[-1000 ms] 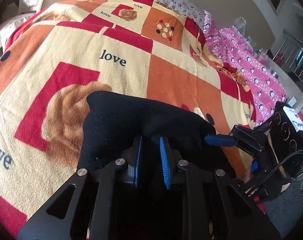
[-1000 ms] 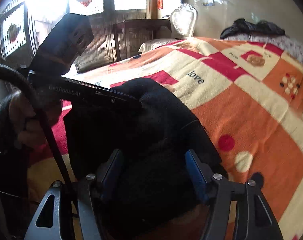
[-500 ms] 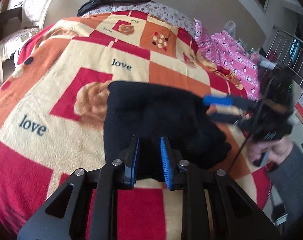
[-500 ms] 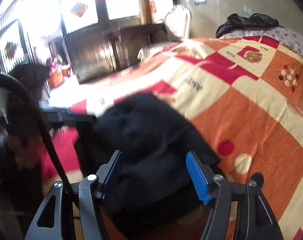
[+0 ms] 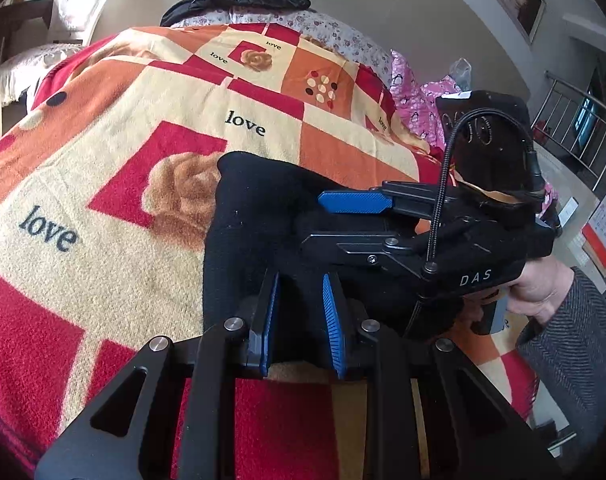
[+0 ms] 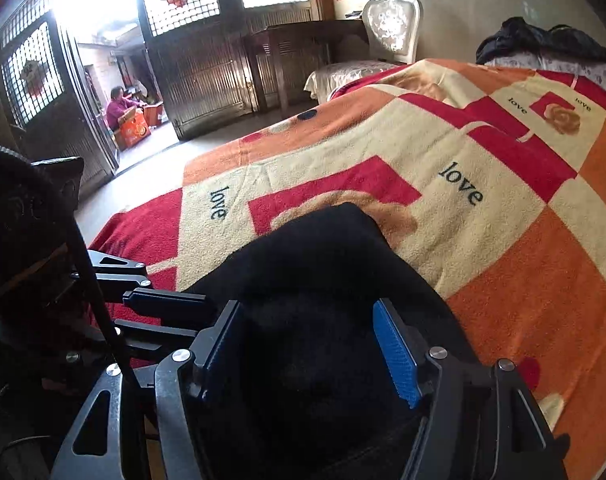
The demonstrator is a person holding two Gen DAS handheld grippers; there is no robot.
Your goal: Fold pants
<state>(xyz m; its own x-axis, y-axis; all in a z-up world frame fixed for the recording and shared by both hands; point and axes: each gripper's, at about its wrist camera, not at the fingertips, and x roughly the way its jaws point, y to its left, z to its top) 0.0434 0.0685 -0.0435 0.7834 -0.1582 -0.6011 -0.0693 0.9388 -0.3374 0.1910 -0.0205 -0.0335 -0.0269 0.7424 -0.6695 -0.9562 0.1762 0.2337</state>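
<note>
pants (image 5: 255,216) on blanket (image 5: 103,184), right tool (image 5: 343,220) across them

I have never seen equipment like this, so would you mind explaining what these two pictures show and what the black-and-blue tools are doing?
There is no robot here: a person holds a two-finger gripper in each hand, and a fisheye camera on each looks along its fingers. One picture is from the left gripper, the other from the right gripper.

Both hover over black pants, already folded into a compact bundle on a bed with a red, orange and cream "love" blanket. In the left view the right gripper appears from the side, held by the person's hand.

The right gripper is wide open, holding nothing. The left gripper's fingers stand closer together with a gap; it seems to grip nothing.
</note>
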